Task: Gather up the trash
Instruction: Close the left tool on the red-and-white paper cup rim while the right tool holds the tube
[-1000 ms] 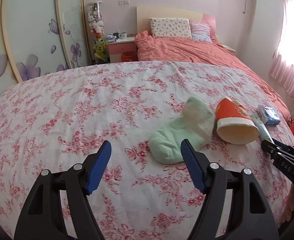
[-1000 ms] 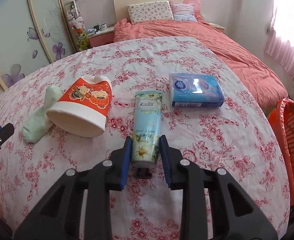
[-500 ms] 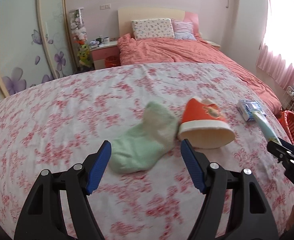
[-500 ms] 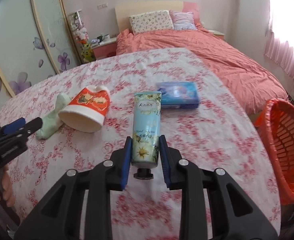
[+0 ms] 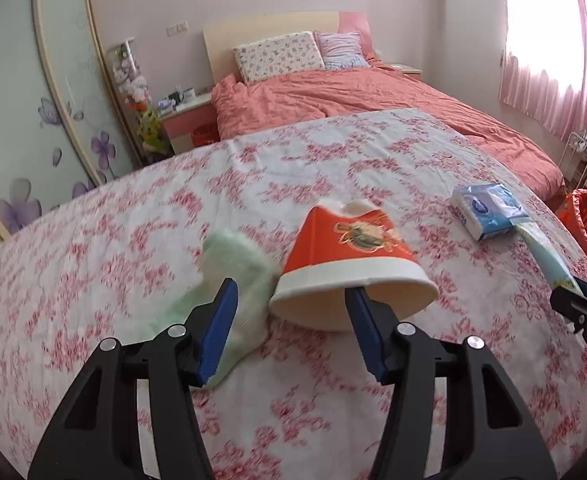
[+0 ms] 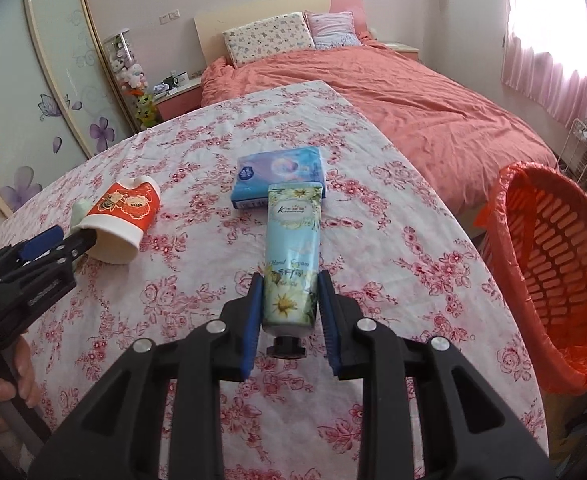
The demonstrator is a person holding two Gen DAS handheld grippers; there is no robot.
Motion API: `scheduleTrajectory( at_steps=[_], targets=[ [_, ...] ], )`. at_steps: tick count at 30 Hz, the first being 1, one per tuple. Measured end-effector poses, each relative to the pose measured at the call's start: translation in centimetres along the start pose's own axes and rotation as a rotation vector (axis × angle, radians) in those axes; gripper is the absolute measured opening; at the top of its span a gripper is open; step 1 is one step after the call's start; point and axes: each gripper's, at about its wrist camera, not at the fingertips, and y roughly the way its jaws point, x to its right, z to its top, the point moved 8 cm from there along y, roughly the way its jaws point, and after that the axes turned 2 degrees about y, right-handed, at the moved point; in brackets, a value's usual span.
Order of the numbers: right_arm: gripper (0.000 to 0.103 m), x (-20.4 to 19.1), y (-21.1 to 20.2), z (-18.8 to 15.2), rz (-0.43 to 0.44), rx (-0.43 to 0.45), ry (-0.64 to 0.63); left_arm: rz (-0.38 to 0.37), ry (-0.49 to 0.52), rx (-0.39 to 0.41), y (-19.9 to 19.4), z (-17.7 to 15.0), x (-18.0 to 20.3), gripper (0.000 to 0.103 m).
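Right gripper [image 6: 289,300]: jaws are pinched on a hand cream tube [image 6: 291,256], gripped near the black cap end, cap toward the camera, crimped end pointing away. "Hand Cream" is read on the tube body; a brand line starting with "K" is seen near the far end, rest too small to read.

Left gripper [image 5: 291,320]: jaws have just been closing, still spread. The rim of a tipped red paper cup [image 5: 353,256] is straddled: one finger is seen inside the mouth, the other outside beside a pale green sock [image 5: 229,276]. Pads not pressed on the cup. A round printed emblem is seen on the cup; writing not legible.

Beyond the tube, a blue tissue pack [image 6: 279,176] lies on the floral cloth [image 6: 197,292]; its logo is unreadable. An orange basket [image 6: 561,264] stands off the cloth's right edge.
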Motion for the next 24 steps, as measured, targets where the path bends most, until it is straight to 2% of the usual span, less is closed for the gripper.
scheduleTrajectory(
  at_steps=[3,5,6,8,10,13,24],
  targets=[
    [0.027,0.2,0.1,-0.1,-0.001,-0.004,0.000,0.030,0.070,0.036,-0.1,0.9,1.2,0.055],
    [0.027,0.6,0.2,-0.1,0.000,-0.009,0.008,0.035,0.126,0.041,0.2,1.4,2.1,0.033],
    [0.027,0.8,0.3,-0.1,0.002,-0.013,0.017,0.020,0.133,0.026,0.6,1.4,2.4,0.028],
    [0.027,1.1,0.1,-0.2,0.006,-0.014,0.026,-0.020,0.110,0.002,1.1,1.4,2.5,0.013],
    [0.027,1.4,-0.1,-0.1,0.007,-0.008,0.027,-0.064,0.060,-0.010,1.2,1.7,2.4,0.009],
    [0.027,1.7,-0.8,0.1,0.009,0.004,0.027,-0.078,0.017,-0.004,0.8,2.1,2.1,0.007],
    [0.027,2.3,-4.2,1.2,0.027,0.064,0.044,-0.108,-0.029,0.040,-2.1,3.5,2.7,0.005]
  ],
)
